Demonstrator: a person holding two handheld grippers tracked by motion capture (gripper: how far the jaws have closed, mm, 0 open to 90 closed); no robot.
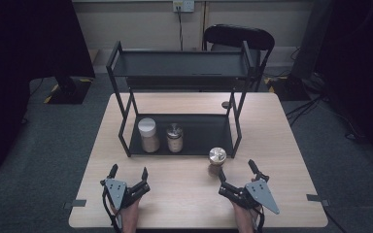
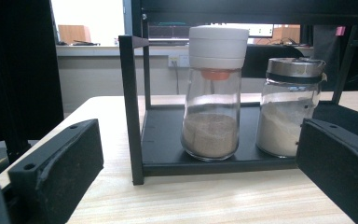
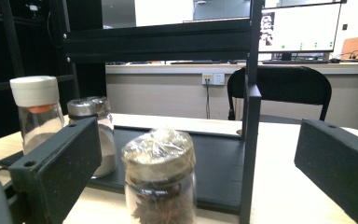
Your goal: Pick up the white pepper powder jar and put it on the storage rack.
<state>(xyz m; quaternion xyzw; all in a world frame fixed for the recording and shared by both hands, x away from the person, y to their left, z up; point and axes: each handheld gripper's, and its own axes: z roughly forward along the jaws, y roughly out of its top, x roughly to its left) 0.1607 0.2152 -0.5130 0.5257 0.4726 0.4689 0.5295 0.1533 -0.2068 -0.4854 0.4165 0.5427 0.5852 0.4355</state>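
Star anise jar (image 1: 217,158) on the bare table, just in front of the rack's (image 1: 233,141) right front post, apart from both tools. Glass, foil-wrapped metal lid, dark star-shaped pods visible inside in the right gripper view (image 3: 161,186). Likely the start: approach not yet made. Next, probably a forward reach with the right gripper (image 1: 238,178), jaws spread wide and holding nothing, to straddle the jar below the lid. Left gripper (image 1: 127,174) equally wide open, empty, facing the white-capped shaker (image 2: 213,93) and steel-lidded jar (image 2: 289,107) on the lower shelf.
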